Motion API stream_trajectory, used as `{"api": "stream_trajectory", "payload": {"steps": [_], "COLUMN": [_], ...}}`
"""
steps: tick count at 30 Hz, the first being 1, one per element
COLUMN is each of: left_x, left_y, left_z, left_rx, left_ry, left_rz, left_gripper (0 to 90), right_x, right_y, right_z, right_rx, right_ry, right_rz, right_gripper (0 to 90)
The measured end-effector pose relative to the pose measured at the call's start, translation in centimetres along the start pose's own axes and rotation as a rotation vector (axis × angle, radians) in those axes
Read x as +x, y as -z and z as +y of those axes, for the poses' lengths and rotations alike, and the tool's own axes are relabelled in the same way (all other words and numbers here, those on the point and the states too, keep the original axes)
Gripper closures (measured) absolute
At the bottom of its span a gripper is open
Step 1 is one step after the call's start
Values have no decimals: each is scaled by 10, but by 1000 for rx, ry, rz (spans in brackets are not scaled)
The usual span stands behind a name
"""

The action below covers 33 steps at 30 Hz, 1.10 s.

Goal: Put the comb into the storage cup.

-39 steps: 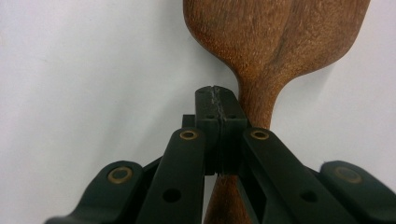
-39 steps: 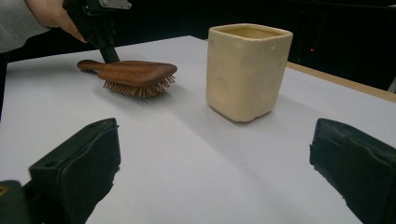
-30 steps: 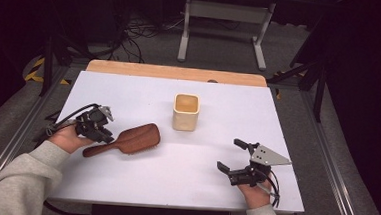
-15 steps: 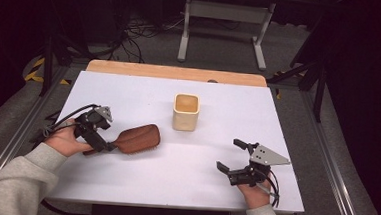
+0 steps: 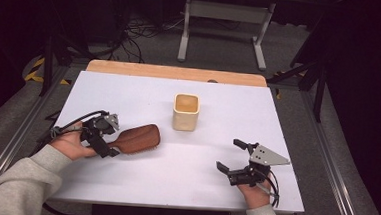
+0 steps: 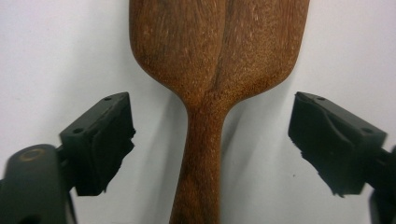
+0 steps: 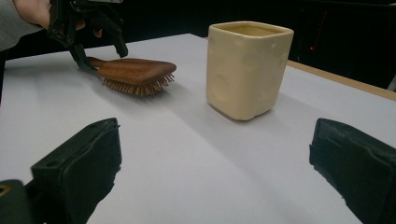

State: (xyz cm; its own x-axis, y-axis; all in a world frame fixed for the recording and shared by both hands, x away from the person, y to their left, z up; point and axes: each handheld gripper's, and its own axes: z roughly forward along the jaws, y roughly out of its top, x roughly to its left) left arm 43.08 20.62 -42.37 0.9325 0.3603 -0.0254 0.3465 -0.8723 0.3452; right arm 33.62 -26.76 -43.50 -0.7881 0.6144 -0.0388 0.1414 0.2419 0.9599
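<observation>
A brown wooden hairbrush (image 5: pixel 139 137) lies bristles down on the white table (image 5: pixel 277 123), left of centre, with its handle pointing left. My left gripper (image 5: pixel 112 139) straddles that handle close to the head. In the left gripper view the hairbrush (image 6: pixel 219 46) has its handle between the left gripper's (image 6: pixel 210 140) two pads with a gap on each side. The jaws have just been closing a little, and nothing is pressed. My right gripper (image 5: pixel 228 154) rests open near the front right with nothing in it. The right gripper (image 7: pixel 210 163) faces a cream square cup (image 7: pixel 247 70) and the hairbrush (image 7: pixel 133 70).
The cream cup (image 5: pixel 185 112) stands upright at the table's middle, behind and to the right of the brush. A wooden strip (image 5: pixel 175 72) runs along the far edge. Metal frame rails (image 5: pixel 21 137) flank the table, with cables on the floor beyond.
The left gripper's jaws have spread and shifted along the handle toward the brush head. The brush has moved slightly to the right. The right gripper has stayed put.
</observation>
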Motion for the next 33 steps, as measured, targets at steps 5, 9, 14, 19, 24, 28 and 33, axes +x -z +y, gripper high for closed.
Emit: {"api": "stream_trajectory", "payload": {"steps": [5,9,14,19,24,28,33], "left_x": [2,4,1,0,0,-3,-4], "left_y": [-6,-10,-15,-15,-15,-14,-14], "left_z": [0,2,3,4,2,1,2], "left_rx": [25,38,65,63,63,68,74], "left_ry": [-4,-3,-25,-45,-67,-101,-97], "left_rz": [-16,-29,-23,0,12,24,23], "left_gripper": [251,336,476,572,689,723,728], "right_x": [0,0,0,0,0,0,0], "right_y": [0,0,0,0,-1,-1,-1], "right_z": [0,0,0,0,0,-1,-1], "right_rx": [2,4,4,5,8,9,10], "right_ry": [1,3,3,0,3,2,2], "right_rz": [0,0,0,2,1,3,3], "right_gripper": [30,30,30,30,30,30,30]}}
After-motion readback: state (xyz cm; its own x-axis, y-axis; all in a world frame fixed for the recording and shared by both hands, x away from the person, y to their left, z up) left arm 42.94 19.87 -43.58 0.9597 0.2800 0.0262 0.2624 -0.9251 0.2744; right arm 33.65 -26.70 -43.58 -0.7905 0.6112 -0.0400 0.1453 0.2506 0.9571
